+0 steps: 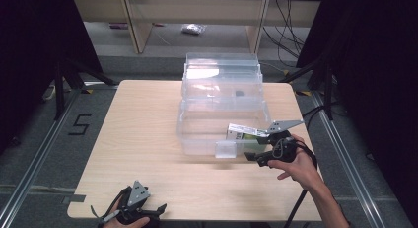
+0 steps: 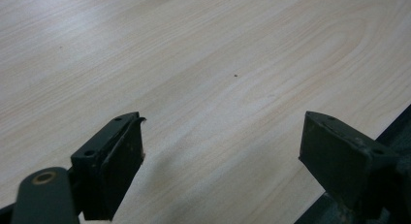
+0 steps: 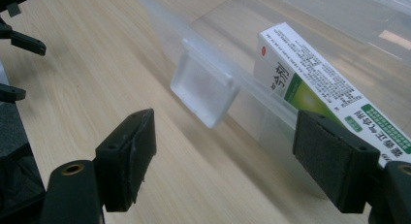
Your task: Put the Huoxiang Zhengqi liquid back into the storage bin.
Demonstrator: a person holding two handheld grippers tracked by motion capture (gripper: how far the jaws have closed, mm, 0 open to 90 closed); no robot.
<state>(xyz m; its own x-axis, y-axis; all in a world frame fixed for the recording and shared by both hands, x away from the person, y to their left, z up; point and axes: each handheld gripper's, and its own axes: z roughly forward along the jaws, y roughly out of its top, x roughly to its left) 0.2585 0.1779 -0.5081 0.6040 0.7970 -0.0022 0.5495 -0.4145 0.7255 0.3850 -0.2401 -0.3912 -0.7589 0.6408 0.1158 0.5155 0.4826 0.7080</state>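
Observation:
A clear plastic bin (image 1: 197, 139) stands on the wooden table (image 1: 138, 139) with its lid (image 1: 222, 72) swung up at the back. Inside, in the front right corner, a white and green carton (image 1: 244, 132) leans against the wall. My right gripper (image 1: 254, 160) hovers just outside that corner, open, with nothing between its jaws. In the right gripper view the right gripper (image 3: 228, 161) faces the bin's front latch (image 3: 203, 90), and the carton (image 3: 329, 98) shows through the clear wall. My left gripper (image 1: 158, 210) rests at the table's front left edge. In its own view the left gripper (image 2: 223, 161) is open over bare wood.
The bin's front latch flap (image 1: 226, 149) sticks out toward the table's near side. Black stands and cables (image 1: 315, 109) flank the table on the right. Floor rails (image 1: 29, 164) run along both sides, and shelving (image 1: 138, 25) stands behind.

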